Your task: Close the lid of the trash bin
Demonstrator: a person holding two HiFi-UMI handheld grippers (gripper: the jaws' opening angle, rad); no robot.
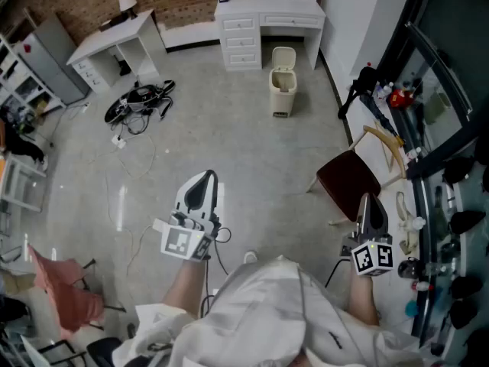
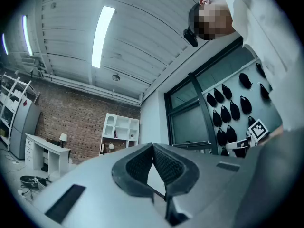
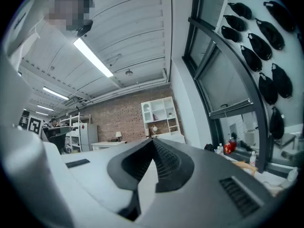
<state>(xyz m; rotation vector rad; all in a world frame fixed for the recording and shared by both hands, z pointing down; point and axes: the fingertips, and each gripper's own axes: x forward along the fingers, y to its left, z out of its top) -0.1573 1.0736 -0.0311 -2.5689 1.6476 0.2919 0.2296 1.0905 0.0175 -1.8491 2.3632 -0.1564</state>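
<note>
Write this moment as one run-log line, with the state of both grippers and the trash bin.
left gripper shut, empty | right gripper shut, empty | trash bin beside white drawers | lid open, untouched

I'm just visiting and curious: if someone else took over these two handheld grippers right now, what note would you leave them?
Left gripper: shut, empty.
Right gripper: shut, empty.
Trash bin: across the floor by the white desk, far from both grippers. Its lid stands up, open.
Done: nothing yet.
Left: walk over and push the lid down until it closes.
</note>
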